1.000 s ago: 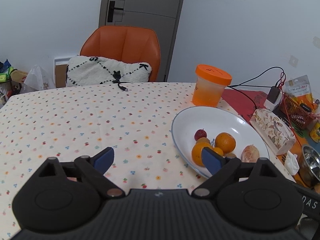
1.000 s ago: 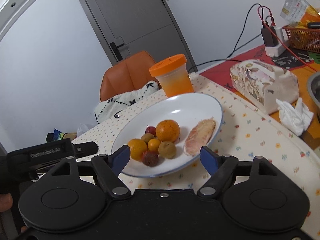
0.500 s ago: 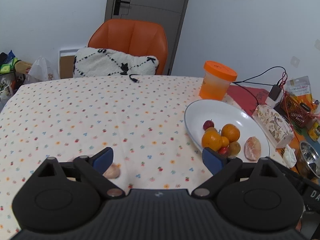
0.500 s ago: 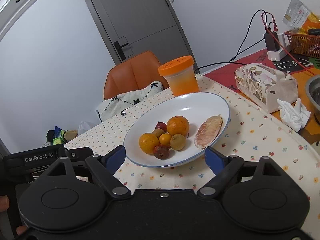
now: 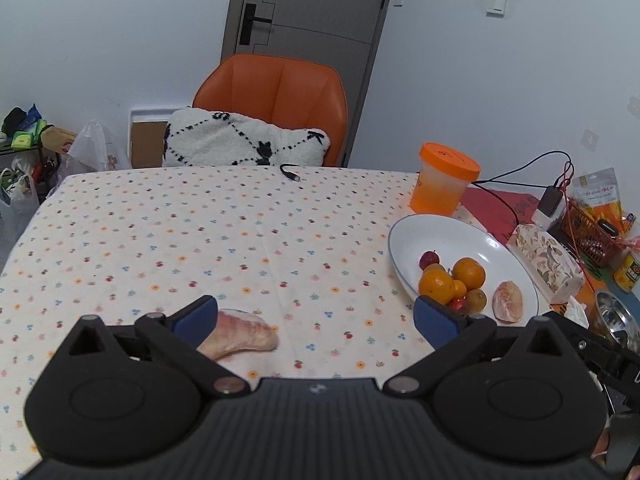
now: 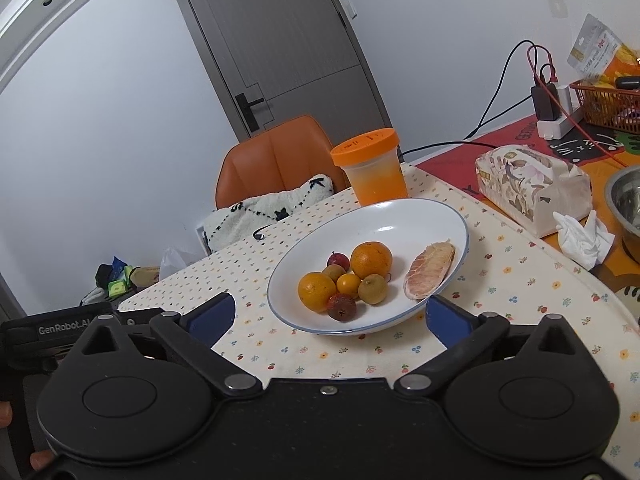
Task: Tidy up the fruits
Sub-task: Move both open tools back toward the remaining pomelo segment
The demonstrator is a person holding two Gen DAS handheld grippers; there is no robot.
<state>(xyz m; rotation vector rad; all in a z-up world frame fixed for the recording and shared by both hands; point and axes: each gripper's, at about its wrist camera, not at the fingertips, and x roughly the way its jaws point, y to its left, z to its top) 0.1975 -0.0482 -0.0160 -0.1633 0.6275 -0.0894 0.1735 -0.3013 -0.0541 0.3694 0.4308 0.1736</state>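
Observation:
A white plate (image 5: 452, 232) (image 6: 400, 216) on the flowered tablecloth holds two oranges (image 6: 371, 259), several small fruits and a peeled pomelo segment (image 6: 428, 276). A second peeled pomelo segment (image 5: 244, 336) lies on the cloth just in front of my left gripper's left finger. My left gripper (image 5: 316, 316) is open and empty, left of the plate. My right gripper (image 6: 328, 314) is open and empty, just in front of the plate's near rim.
An orange-lidded container (image 5: 444, 180) stands behind the plate. A floral tissue box (image 6: 532, 188), crumpled tissue (image 6: 580, 236) and a steel bowl (image 6: 628, 204) sit to the right. An orange chair with a cushion (image 5: 244, 140) is at the far edge.
My left gripper has pulled back and risen, so the loose pomelo segment has come into view by its left finger. My right gripper has backed off slightly from the plate.

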